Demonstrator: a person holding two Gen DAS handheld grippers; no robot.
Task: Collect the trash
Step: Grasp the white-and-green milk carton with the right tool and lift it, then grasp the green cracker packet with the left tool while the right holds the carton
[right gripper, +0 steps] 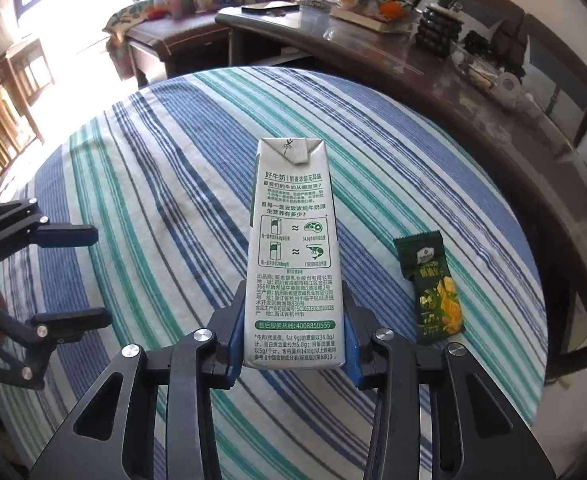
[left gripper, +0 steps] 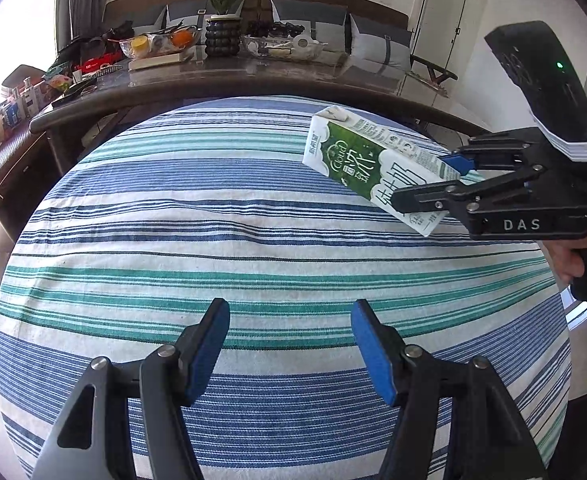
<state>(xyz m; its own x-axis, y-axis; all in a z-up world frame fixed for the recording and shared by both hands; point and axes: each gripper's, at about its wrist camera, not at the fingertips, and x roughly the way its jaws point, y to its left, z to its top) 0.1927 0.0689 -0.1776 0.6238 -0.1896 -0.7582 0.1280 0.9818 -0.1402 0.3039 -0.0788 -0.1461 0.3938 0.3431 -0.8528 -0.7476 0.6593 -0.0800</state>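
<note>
A green and white milk carton (right gripper: 293, 248) is clamped between the blue pads of my right gripper (right gripper: 293, 332), held above the striped tablecloth. In the left wrist view the same carton (left gripper: 369, 164) hangs in the right gripper (left gripper: 429, 184) at the upper right. A dark green snack wrapper (right gripper: 433, 288) lies flat on the cloth just right of the carton. My left gripper (left gripper: 289, 344) is open and empty over the cloth; it also shows at the left edge of the right wrist view (right gripper: 81, 276).
The round table wears a blue, teal and white striped cloth (left gripper: 213, 240). Behind it a dark curved counter (left gripper: 253, 76) carries a potted plant (left gripper: 222, 20), glass bowls and clutter. A low cabinet (left gripper: 5, 168) stands at the left.
</note>
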